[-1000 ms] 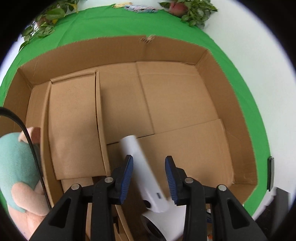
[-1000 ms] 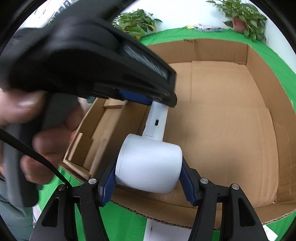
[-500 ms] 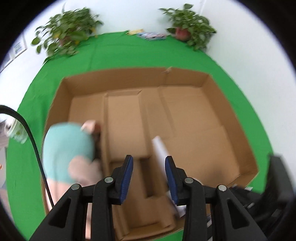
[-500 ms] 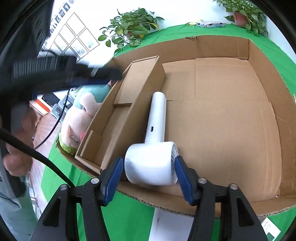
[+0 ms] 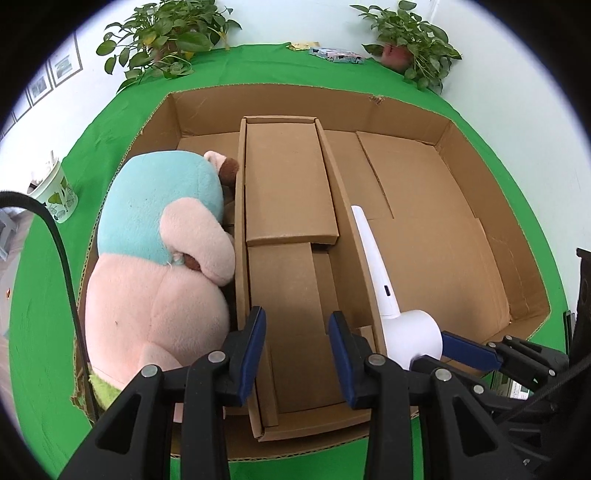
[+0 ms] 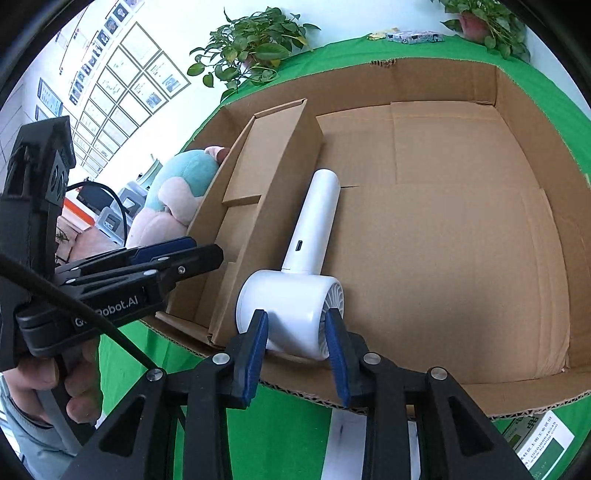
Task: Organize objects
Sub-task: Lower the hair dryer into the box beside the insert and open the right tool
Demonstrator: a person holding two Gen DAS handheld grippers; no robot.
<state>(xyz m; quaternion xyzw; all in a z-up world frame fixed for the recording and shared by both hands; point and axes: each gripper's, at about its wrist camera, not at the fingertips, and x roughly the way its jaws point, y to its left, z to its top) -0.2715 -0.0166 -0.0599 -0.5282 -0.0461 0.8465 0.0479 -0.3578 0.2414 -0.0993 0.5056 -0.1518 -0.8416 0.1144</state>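
Right now the white handheld fan [image 6: 301, 280] sits inside the big cardboard box [image 6: 443, 77], down at the near edge, and the right gripper [image 6: 297, 349] has it by the head. The blue pads [image 6: 255, 343] press on either side of the round fan head, so that gripper is clamped onto the fan; the ribbed grille faces right and the handle points away from the gripper, toward the far wall of the box. The handle lies alongside the narrow cardboard insert [image 6: 258, 192], just beside its right wall, though I cannot tell if it touches.

From the left wrist view, the left gripper [image 5: 297, 350] hangs above the near end of the cardboard insert [image 5: 291, 221] with its jaws apart and nothing between them. The fan [image 5: 391, 295] is off to its right, beyond the right finger, with the right gripper's [image 5: 432, 354] blue pad showing at the fan's head.

On the other side of the insert a plush toy [image 5: 159, 258], pink with a teal top, fills the left-hand strip of the box [image 5: 461, 147]. The box stands on a green cloth [image 5: 44, 295]. A paper cup [image 5: 55, 194] stands on the cloth well to the left, and two potted plants [image 5: 166, 33] sit at the far edge by the wall.
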